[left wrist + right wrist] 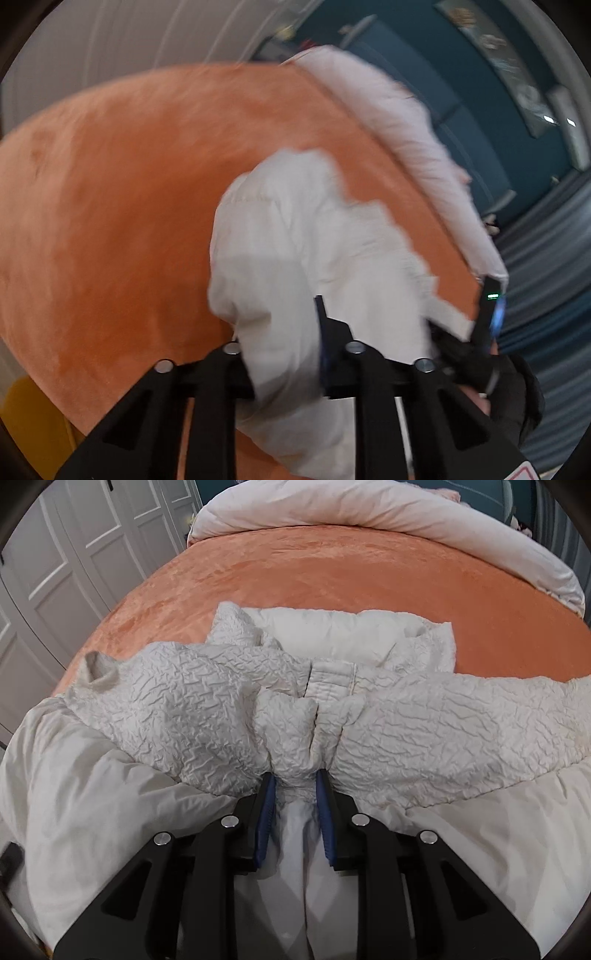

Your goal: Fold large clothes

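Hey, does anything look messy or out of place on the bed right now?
The white jacket is bunched and crumpled rather than flat on the orange blanket, with the right gripper pinching a wad of it. The pale duvet is heaped at the far edge.

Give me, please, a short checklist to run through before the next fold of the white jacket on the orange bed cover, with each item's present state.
1. Right tool holds the white jacket: ok, a bunched fold sits pinched between its blue pads.
2. Left tool holds cloth: ok, white fabric is bunched between its fingers, though the picture is blurred.
3. Jacket rests on the orange bed cover: ok.
4. Landing area beyond the jacket bare: ok, in the right wrist view.
5. Rolled pale duvet apart from the jacket: ok.
6. Sleeves lying flat: not ok, one cuff stands up.
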A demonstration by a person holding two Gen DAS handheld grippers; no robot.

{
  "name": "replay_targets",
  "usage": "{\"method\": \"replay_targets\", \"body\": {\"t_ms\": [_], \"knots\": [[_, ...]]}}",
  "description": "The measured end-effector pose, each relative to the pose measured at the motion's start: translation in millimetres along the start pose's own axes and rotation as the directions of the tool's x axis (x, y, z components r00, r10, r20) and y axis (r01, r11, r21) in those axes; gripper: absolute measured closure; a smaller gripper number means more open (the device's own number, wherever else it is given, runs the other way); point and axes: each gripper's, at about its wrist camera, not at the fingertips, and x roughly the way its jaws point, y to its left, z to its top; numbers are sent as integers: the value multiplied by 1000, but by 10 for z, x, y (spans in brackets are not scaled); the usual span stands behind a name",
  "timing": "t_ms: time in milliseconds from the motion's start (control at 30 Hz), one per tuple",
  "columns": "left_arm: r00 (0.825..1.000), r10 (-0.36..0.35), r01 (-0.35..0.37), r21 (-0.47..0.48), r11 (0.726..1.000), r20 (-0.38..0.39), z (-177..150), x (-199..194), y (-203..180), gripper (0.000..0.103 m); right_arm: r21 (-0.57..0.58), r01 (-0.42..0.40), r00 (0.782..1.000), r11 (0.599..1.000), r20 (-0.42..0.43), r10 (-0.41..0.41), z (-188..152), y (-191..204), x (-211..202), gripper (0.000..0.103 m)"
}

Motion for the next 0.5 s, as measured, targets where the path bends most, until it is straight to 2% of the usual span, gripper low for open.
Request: {"method": "replay_targets", "body": {"t_ms": [100,167,300,433,500], "knots": [[997,-43,36,114,993,64,46,-332,-400,94,78,-80,996,994,41,77,-117,-182,-383,79],[993,-76,58,183,981,94,26,-526,-674,95,119,-153,985,981,95,142,-319,-359,-731,79],[985,-118,77,290,954,125,-123,-774,-1105,96,144,-213,972,966,130,195,-883,-627,-1199,80],[979,-153,96,358,929,136,-269,-922,-1435,99,154,-286,957,946,91,275,-1252,-677,-1220,83],[977,-178,115,412,904,118,-348,-942,-1655,100,152,-319,948,935,64,313,-1359,-635,-1103,84]]}}
